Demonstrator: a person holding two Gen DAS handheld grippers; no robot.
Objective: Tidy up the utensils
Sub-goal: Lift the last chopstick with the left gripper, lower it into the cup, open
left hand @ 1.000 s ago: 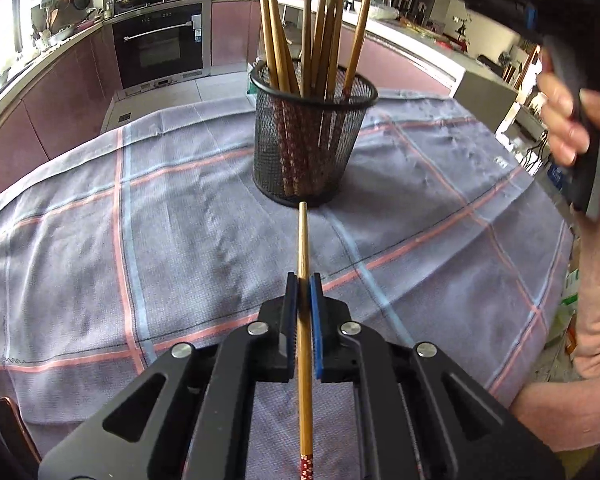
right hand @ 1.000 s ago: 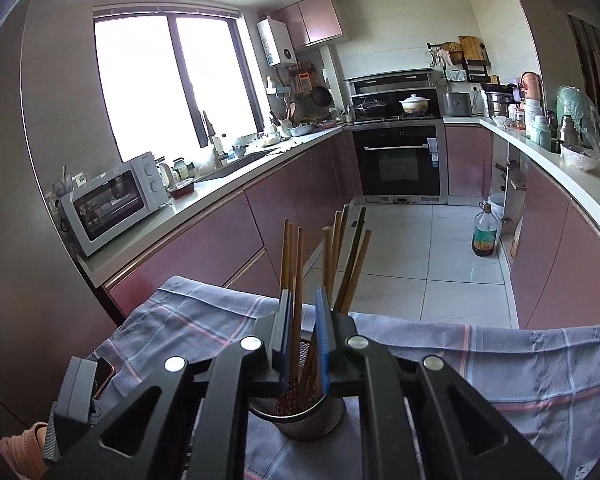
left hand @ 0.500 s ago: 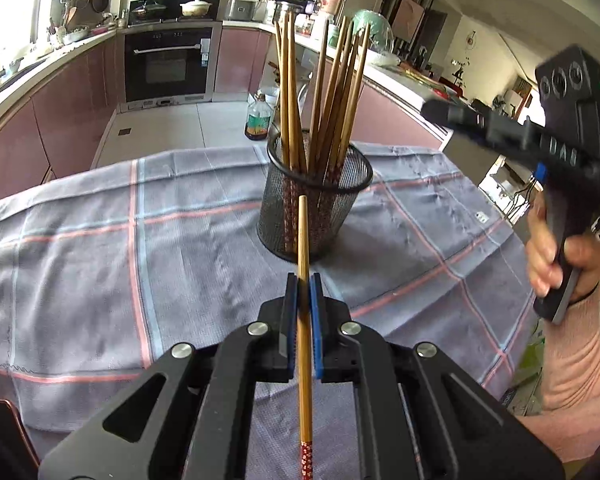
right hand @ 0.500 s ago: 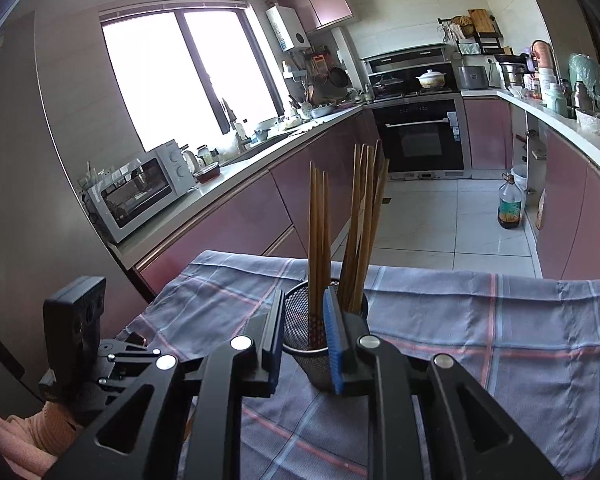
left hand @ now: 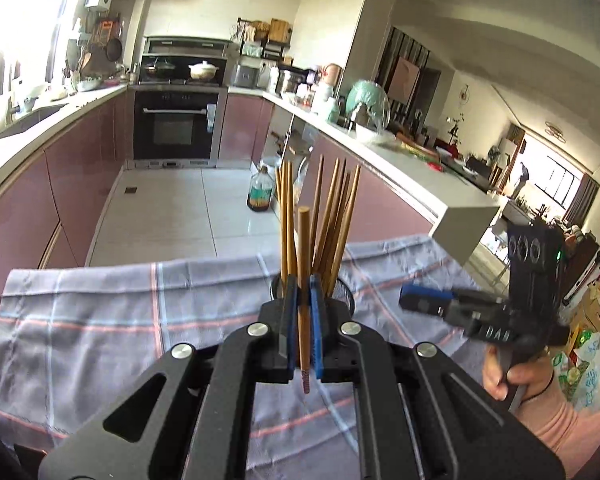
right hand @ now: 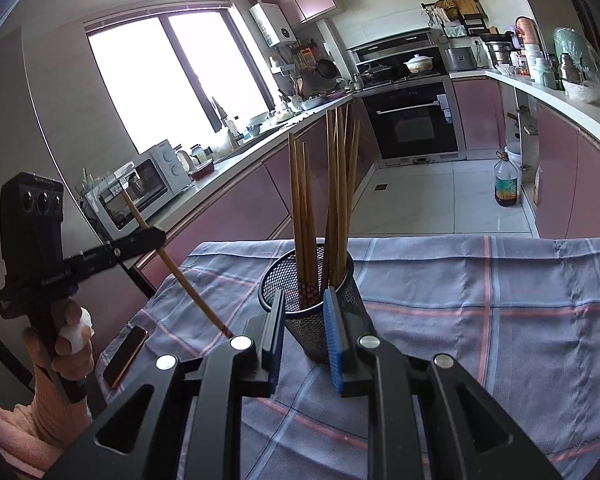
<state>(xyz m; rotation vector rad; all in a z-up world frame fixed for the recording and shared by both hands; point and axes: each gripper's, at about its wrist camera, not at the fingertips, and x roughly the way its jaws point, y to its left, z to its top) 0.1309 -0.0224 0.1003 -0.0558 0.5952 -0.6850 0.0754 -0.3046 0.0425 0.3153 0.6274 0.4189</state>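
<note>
My left gripper (left hand: 301,312) is shut on one wooden chopstick (left hand: 303,264) and holds it tilted, above the table and to the left of the holder. It shows in the right wrist view (right hand: 152,236) with the chopstick (right hand: 180,280) slanting down. A black mesh holder (right hand: 312,300) stands on the checked cloth (right hand: 480,312) with several chopsticks (right hand: 324,200) upright in it. My right gripper (right hand: 302,320) is open, its jaws wide apart just in front of the holder. It shows in the left wrist view (left hand: 412,302) at the right.
A phone (right hand: 125,356) lies at the cloth's left edge. The table's far edge drops to a tiled kitchen floor (left hand: 168,216). Pink cabinets and counters run along both sides. An oil bottle (right hand: 507,184) stands on the floor.
My left gripper has lifted and tipped up, so the chopstick now stands nearly upright. My right gripper has moved down and back from the holder and opened wider.
</note>
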